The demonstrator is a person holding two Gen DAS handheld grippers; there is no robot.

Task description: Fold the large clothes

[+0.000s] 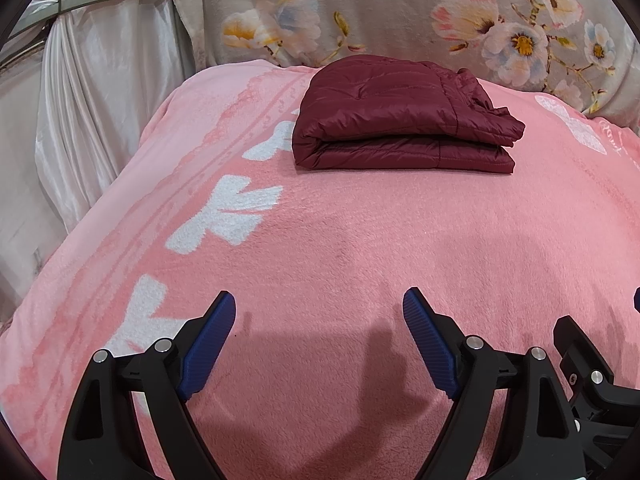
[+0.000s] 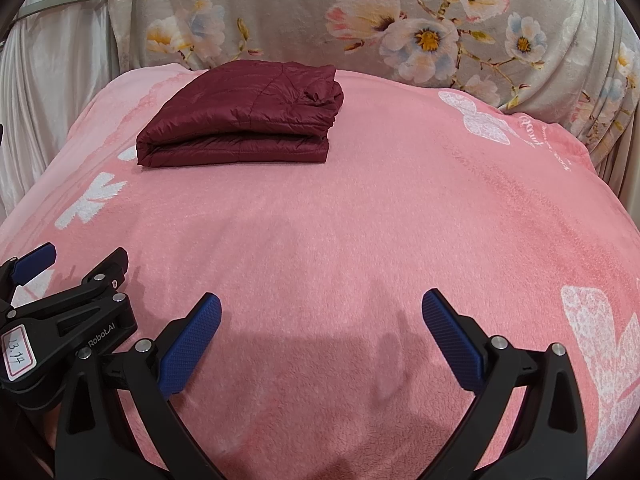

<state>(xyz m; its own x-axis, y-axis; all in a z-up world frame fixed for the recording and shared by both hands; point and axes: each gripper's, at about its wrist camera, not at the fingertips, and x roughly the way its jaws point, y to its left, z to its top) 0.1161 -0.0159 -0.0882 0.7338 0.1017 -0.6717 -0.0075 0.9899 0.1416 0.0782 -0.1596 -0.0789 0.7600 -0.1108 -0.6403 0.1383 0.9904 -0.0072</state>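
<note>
A dark red quilted jacket (image 1: 400,116) lies folded into a thick rectangular bundle at the far middle of the pink blanket (image 1: 340,240). It also shows in the right wrist view (image 2: 244,116), far left of centre. My left gripper (image 1: 319,304) is open and empty, held low over the near blanket, well short of the jacket. My right gripper (image 2: 322,302) is open and empty too, beside the left one. The left gripper's body (image 2: 68,312) shows at the lower left of the right wrist view.
The pink blanket (image 2: 360,220) with white butterfly prints covers the bed. A grey flowered blanket (image 1: 400,12) rises behind the jacket. White satin curtains (image 1: 92,100) hang at the left. The bed's edge drops off at left and right.
</note>
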